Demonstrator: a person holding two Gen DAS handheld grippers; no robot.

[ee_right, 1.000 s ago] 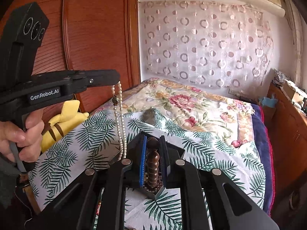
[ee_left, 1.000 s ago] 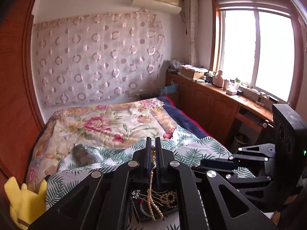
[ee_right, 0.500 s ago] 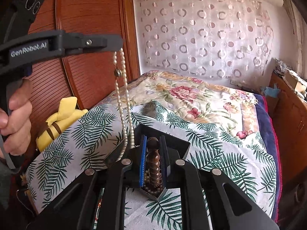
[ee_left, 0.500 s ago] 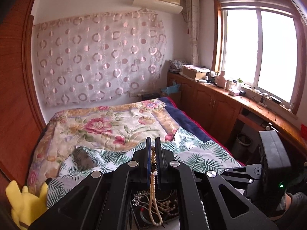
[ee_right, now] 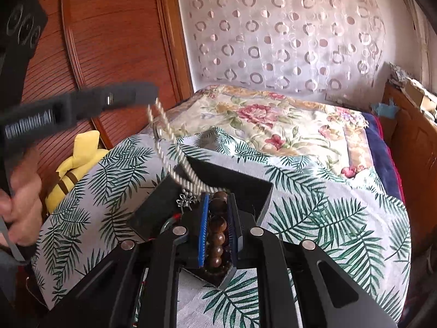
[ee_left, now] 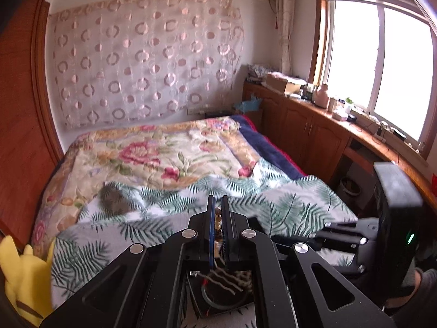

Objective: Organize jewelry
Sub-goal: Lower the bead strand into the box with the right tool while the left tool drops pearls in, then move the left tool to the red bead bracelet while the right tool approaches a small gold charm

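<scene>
Here the pearl necklace [ee_right: 174, 153] hangs pinched in the left gripper [ee_left: 217, 220] above the black box [ee_right: 240, 180].

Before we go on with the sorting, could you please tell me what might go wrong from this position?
1. The pearl necklace hangs from the left gripper and trails into the black tray; it could snag the silver charm and drag it out.
2. The right gripper pinches the brown bead strand over the same tray, so the two strands may tangle.
3. The tray sits on soft bedding and could tip.
</scene>
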